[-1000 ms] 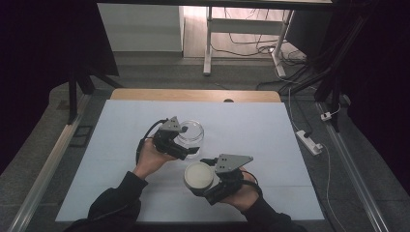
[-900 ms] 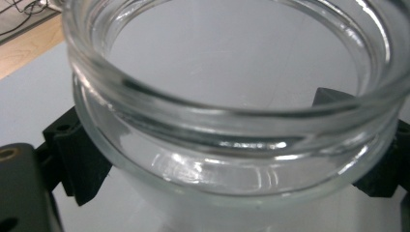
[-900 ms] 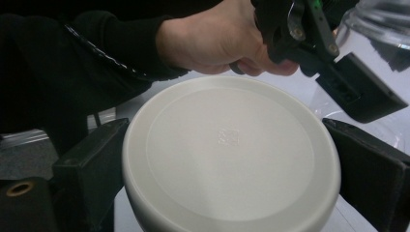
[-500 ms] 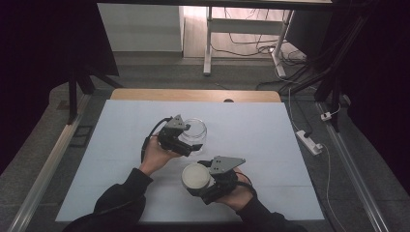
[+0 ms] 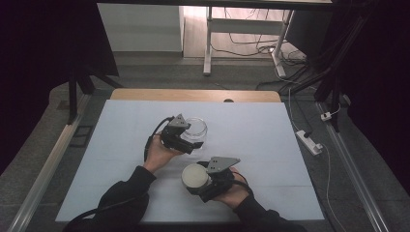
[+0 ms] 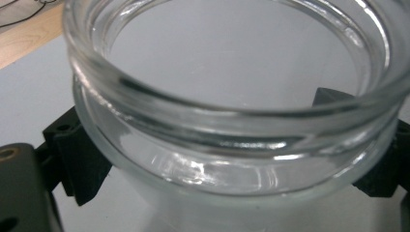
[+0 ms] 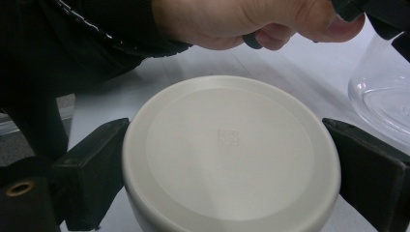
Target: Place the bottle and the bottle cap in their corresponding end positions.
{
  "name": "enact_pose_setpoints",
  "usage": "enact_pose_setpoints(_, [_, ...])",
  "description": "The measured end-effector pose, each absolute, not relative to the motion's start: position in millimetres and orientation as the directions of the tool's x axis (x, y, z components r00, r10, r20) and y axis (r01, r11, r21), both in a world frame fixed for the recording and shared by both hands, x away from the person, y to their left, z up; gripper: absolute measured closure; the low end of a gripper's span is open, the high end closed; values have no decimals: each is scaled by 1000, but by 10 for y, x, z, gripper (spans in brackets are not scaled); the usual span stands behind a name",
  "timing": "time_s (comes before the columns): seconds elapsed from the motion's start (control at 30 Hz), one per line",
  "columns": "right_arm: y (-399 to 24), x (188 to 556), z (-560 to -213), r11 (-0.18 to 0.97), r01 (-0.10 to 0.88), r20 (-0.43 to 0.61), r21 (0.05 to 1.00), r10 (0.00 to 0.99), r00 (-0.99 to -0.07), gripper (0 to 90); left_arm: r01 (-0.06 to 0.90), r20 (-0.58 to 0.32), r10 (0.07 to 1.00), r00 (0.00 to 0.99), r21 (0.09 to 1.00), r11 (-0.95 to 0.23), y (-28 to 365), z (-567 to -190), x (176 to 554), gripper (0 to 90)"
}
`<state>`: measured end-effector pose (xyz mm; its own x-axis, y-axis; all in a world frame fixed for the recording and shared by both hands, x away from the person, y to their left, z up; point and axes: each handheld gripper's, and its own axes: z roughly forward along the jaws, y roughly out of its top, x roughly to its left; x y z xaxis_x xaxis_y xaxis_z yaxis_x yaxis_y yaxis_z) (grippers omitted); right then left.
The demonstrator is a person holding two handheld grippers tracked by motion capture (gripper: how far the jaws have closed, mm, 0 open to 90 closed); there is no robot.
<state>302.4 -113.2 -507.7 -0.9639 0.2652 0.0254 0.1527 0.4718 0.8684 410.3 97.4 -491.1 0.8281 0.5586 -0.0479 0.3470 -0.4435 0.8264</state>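
Gripping a clear glass jar point(image 5: 195, 129) w/ my left gripper point(image 5: 186, 143), I have it standing on the pale blue-grey table cover point(image 5: 111, 145), roughly mid-table. From the left gripper view the jar point(image 6: 232, 111) sits btwn my two black jaws, one pressed to each side just under the threaded rim, so they're spread about jar-wide and clamped on it. Mouth is open, facing up, nothing visible inside. My left hand point(image 5: 158, 152) wraps the gripper body from the near side, cable looping off behind it.

Moving right & nearer to me: my right gripper point(image 5: 200, 180) has a round off-white lid point(image 5: 195, 176), raised a bit above the cover as far as I can tell. In the right gripper view the lid point(image 7: 229, 154) is pinched at its edges, a jaw touching each side, flat top facing the cam w/ a small embossed square mark at centre. Jaws spread lid-wide. Lid is near the jar but apart from it, not over the mouth. Jar edge point(image 7: 382, 92) shows at that view's right, my left hand point(image 7: 251, 21) above it.

Far right, off the table, a white power strip point(image 5: 308, 140) lies on the floor.
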Motion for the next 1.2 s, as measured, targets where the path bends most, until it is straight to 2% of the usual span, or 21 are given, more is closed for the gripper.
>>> enact_pose_setpoints(0.63, [-1057,3145,-5347,562,184,17,807,288,-957,71,361,-52,578,814,825,-435,974,-5108,4237,79])
enact_pose_setpoints(1.2, [-990,3195,-5392,641,221,1,735,325,-946,69,339,-31,553,833,817,-466,867,-5209,4242,77])
